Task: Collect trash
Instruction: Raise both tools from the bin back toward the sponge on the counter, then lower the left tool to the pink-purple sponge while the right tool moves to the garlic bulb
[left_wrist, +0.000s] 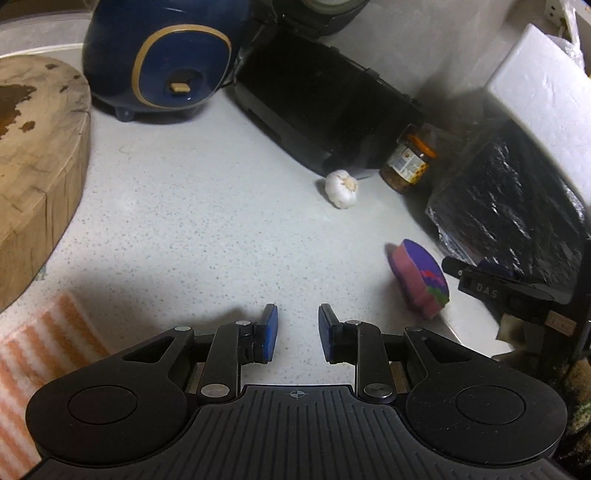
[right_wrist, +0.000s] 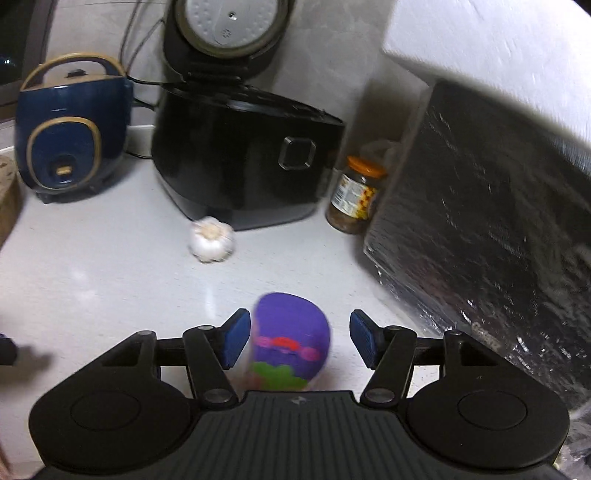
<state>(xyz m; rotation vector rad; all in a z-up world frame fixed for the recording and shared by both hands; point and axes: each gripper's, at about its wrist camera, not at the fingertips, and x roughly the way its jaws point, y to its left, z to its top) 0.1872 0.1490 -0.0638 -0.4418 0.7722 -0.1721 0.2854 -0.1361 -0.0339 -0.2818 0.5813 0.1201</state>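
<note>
A small purple-lidded cup with pink sides (right_wrist: 290, 341) lies on the white counter (right_wrist: 92, 288) between the open fingers of my right gripper (right_wrist: 297, 341); the left pad is close to it, the right pad stands apart. In the left wrist view the same cup (left_wrist: 421, 278) lies to the right, with the right gripper's black body (left_wrist: 517, 291) beside it. My left gripper (left_wrist: 295, 332) is open and empty above bare counter. A garlic bulb (left_wrist: 341, 188) (right_wrist: 212, 240) lies further back.
A black rice cooker (right_wrist: 243, 155), a blue cooker (right_wrist: 70, 136), a jar with an orange lid (right_wrist: 356, 195) and a foil-wrapped box (right_wrist: 480, 229) line the back and right. A round wooden board (left_wrist: 37, 158) and a striped cloth (left_wrist: 40, 354) are at left.
</note>
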